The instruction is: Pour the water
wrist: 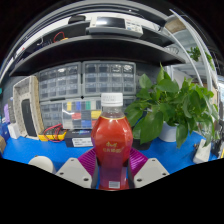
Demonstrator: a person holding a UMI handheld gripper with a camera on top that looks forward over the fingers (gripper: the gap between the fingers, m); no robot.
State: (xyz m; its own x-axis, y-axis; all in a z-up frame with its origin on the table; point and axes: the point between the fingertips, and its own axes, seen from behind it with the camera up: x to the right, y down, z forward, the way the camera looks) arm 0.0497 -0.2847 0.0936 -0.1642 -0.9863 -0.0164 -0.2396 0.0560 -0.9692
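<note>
Hand-held gripper (112,172) clamps red-filled bottle (112,140) upright at its lower body, cap on, above blue surface (30,150), likely readying a pour; plant (172,105) right.

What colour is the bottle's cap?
White, on the clear plastic bottle of red liquid between the gripper's fingers; gripper view.

bottle (112,143): clear glossy plastic, smooth, red liquid showing through
cap (112,100): white plastic, matt
label (112,147): thin glossy printed film
gripper (111,172): pale matt plastic fingers (74,172), magenta pads (88,160) looking soft and matt, pressed to the bottle at both sides
tabletop (30,147): blue, smooth, slight sheen
plant (165,100): green leaves, waxy, lightly glossy
drawer cabinet (85,80): translucent plastic drawers
shelf frame (100,35): pale metal, smooth
</note>
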